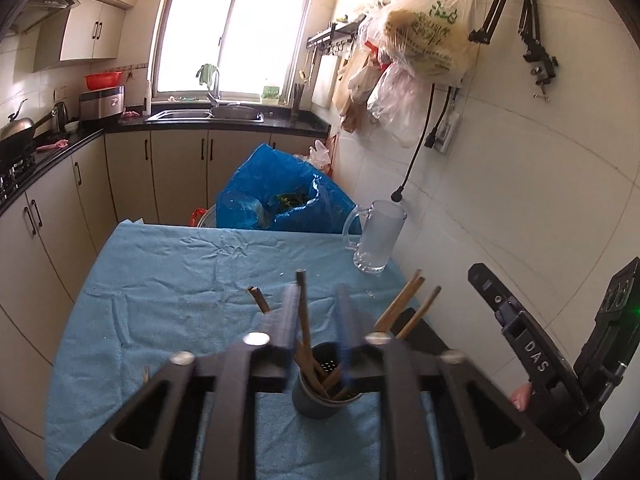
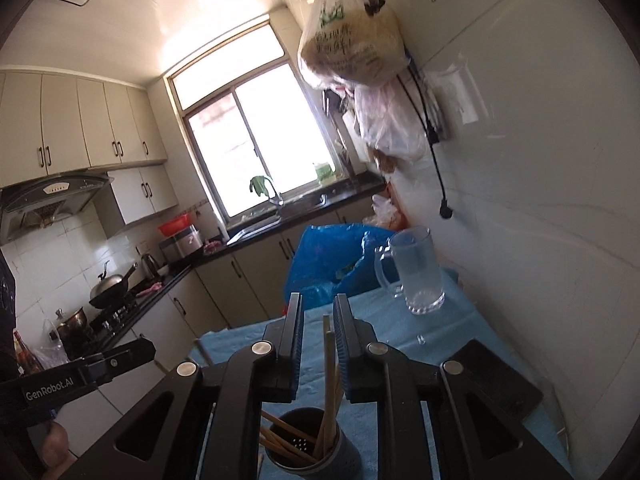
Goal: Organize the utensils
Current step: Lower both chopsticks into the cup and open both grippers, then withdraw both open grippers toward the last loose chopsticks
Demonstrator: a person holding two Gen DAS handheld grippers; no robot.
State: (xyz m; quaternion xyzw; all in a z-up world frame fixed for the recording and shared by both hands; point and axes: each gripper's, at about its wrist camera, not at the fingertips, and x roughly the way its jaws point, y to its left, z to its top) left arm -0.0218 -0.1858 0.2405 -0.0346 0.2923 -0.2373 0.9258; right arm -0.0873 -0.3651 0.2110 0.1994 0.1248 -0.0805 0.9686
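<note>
Nearest: dark holder point(image 2: 314, 446) on the blue-clothed bench point(image 1: 168, 280), already stocked with several chopsticks point(image 1: 320, 376). Left hand-held gripper point(image 1: 318, 312) poised just above, jaws parted around one dark chopstick point(image 1: 303, 308); touching or not, cannot tell. Right hand-held gripper point(image 2: 317, 332) tilted over the same holder, jaws apart around pale upright sticks point(image 2: 329, 364), not pinching. Probably nearly done. Farther off, empty glass mug point(image 1: 376, 236) near the wall.

Blurred left fingers point(image 1: 294, 312); holder point(image 2: 312, 448) base cropped.
</note>
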